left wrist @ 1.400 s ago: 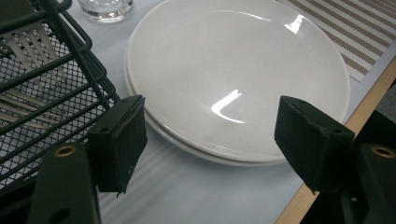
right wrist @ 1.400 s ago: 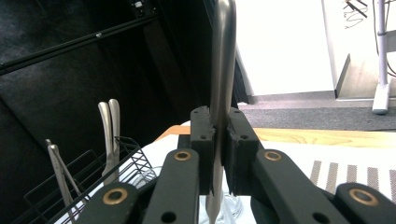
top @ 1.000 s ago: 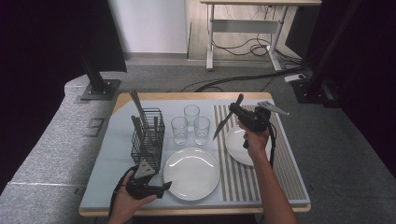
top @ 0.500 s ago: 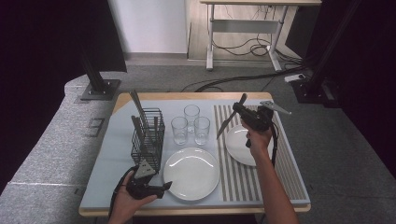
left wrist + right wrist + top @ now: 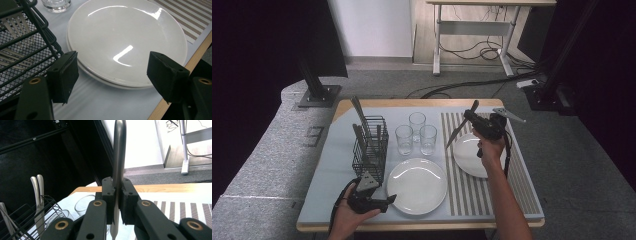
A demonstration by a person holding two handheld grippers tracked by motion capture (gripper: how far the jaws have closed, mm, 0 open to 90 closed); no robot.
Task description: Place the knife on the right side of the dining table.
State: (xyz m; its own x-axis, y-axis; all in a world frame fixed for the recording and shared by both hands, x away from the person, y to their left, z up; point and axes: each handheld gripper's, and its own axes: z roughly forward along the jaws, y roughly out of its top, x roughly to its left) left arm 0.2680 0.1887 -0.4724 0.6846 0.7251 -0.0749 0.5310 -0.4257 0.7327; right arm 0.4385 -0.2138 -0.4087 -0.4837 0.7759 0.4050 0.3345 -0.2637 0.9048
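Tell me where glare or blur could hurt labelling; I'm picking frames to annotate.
Left gripper view: bright ceiling glare streaks the plate. Right gripper view: the white wall behind is blown out, and the held utensil is soft up close. High view: evenly lit table, dark surroundings, sharp throughout.

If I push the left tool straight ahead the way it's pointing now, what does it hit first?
Most likely the near rim of the white plate, which lies right ahead between the open jaws of the left tool. The wire cutlery basket sits just off to one side and may brush a jaw.
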